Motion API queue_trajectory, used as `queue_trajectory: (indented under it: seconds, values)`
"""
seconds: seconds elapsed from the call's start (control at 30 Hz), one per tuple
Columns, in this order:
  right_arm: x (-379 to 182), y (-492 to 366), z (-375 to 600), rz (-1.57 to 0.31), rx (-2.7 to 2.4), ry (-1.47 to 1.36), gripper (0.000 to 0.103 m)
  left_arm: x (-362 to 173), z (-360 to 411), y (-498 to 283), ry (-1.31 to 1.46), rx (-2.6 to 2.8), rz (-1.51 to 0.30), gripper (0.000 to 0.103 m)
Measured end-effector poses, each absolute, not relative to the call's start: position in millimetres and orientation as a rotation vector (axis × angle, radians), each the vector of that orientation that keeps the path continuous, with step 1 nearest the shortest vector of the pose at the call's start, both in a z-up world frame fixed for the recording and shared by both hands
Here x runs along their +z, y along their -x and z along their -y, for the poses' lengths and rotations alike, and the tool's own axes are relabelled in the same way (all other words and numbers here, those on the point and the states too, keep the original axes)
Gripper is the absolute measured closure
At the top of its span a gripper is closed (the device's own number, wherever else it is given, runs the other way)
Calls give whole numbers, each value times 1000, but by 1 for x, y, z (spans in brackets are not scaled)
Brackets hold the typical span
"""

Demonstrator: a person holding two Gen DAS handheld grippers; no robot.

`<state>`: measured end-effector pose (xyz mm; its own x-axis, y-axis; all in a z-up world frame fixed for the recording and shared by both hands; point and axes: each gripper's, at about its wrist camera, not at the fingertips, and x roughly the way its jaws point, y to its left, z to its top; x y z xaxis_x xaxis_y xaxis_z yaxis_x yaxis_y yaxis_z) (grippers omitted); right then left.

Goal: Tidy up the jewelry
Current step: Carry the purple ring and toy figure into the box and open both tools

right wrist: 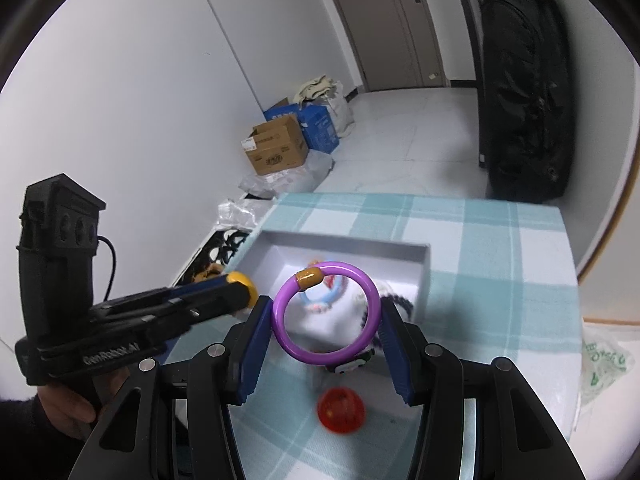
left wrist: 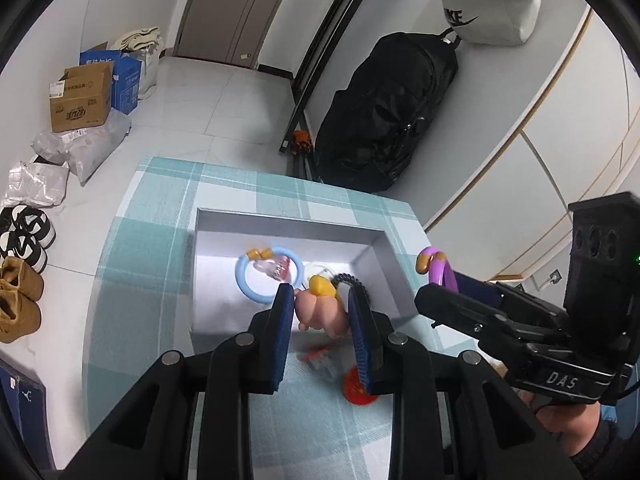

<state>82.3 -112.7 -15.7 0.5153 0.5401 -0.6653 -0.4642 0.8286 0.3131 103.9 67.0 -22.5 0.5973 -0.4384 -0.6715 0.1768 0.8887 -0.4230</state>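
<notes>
Purple bangle (right wrist: 326, 316) hides the tray (right wrist: 280, 258) contents (blurred).

Open box (left wrist: 372, 240) on checked tablecloth (left wrist: 152, 240); ring bracelet (left wrist: 244, 276) inside it; ball (right wrist: 341, 410) on cloth before box; backpack (left wrist: 384, 120) behind table.

Your table cloth (left wrist: 152, 240) is checked pale teal and white, and the open box (left wrist: 288, 220) on it is grey. At centre frame you see a purple bangle (right wrist: 326, 314) with an amber clasp, a light blue ring (left wrist: 269, 276), a red ball (right wrist: 341, 410) lower down, and dark blue fingers (left wrist: 280, 340).
</notes>
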Motion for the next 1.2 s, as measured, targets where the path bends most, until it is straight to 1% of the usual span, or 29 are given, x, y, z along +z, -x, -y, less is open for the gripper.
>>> queue_trajectory:
  seconds: [0.3,0.67,1.03,1.2]
  values:
    - [-27,-110,107,-874,589,-137,52,-25,-69,-122,352,-374,-876,81]
    - [-38,-133,109,-903,573,-158,52,-42,-65,-144,346,-369,-960,81]
    - [-45,-140,112,-933,581,-191,52,-51,-62,-154,365,-378,-1005,81]
    - [-47,-140,108,-943,566,-149,52,-53,-60,-155,360,-381,-1011,81]
